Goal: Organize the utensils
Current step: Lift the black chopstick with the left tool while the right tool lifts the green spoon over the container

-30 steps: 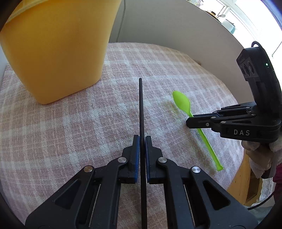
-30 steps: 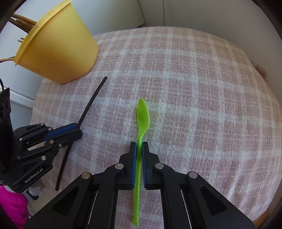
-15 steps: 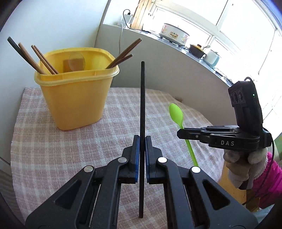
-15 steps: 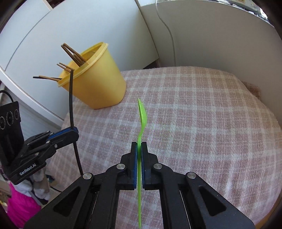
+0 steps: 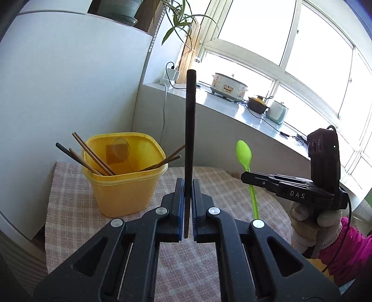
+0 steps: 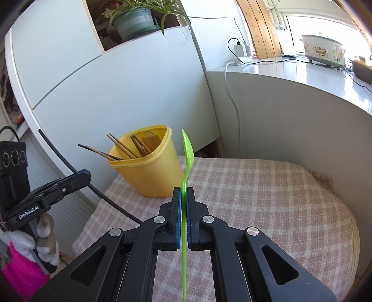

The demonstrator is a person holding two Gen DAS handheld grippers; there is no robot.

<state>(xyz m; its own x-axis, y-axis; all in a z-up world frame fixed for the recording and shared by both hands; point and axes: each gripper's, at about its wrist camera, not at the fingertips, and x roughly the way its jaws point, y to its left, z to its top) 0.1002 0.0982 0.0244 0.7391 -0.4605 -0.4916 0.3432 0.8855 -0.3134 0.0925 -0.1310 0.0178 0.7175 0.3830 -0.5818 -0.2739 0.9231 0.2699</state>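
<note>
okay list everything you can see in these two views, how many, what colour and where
yellow tub: one, yellow, on the cloth at the back left
chopsticks in the tub: several, brown, leaning out of it
black chopstick: one, clamped upright
green spoon: one, clamped, bowl up
checked cloth: one, pink and white, covering the table
potted plant: one, green, in the cabinet niche
cookers on the sill: three
left gripper: black, shut on the chopstick
right gripper: black, shut on the spoon

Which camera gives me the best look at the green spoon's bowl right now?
The left wrist view. There the green spoon faces the lens, so its whole oval bowl shows above the right gripper, which is shut on its handle. The right wrist view sees the spoon edge-on, a thin sliver rising from its own closed jaws.
</note>
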